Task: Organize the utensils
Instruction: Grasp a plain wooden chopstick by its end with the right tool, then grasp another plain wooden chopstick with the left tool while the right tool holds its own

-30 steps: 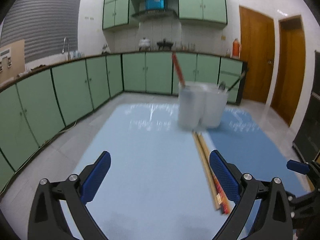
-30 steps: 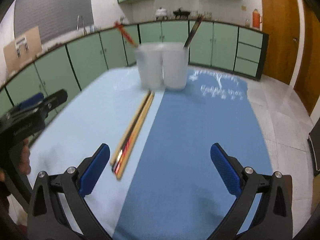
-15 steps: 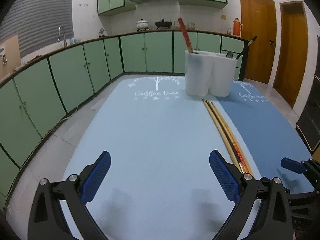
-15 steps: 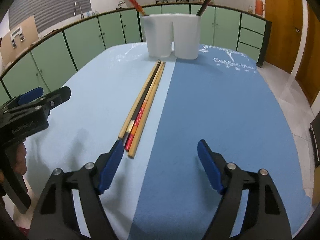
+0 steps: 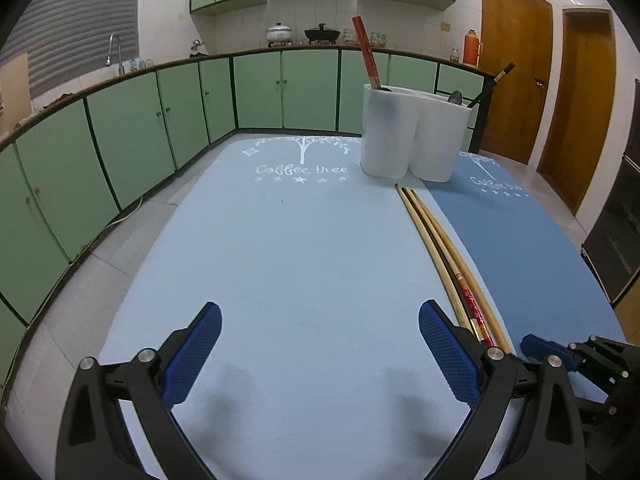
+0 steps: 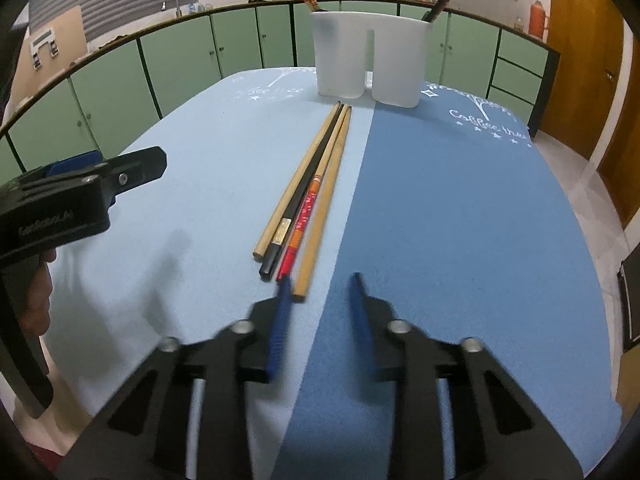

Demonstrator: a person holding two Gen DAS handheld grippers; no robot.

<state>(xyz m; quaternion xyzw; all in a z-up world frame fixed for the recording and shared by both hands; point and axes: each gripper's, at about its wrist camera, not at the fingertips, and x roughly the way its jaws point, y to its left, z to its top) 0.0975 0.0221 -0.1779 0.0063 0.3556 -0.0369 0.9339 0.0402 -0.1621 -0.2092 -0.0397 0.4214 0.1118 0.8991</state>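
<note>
Several chopsticks (image 6: pixel 310 196) lie side by side on the light blue mat, ends pointing at a white two-cup utensil holder (image 6: pixel 370 60). They also show in the left wrist view (image 5: pixel 448 256), with the holder (image 5: pixel 412 136) behind them. A red chopstick (image 5: pixel 366 54) stands in the holder's left cup and a dark utensil (image 5: pixel 490 84) in its right cup. My right gripper (image 6: pixel 320 284) is half closed and empty, just short of the chopsticks' near ends. My left gripper (image 5: pixel 320 320) is wide open and empty over the light blue mat, left of the chopsticks.
A light blue mat (image 5: pixel 280 260) and a darker blue mat (image 6: pixel 460 220) cover the table side by side. Green kitchen cabinets (image 5: pixel 140 128) curve around the left and back. Wooden doors (image 5: pixel 516 80) stand at the right.
My right gripper's jaws have narrowed a lot and it has moved in close to the chopsticks' near ends. My left gripper has lowered and stayed wide open.
</note>
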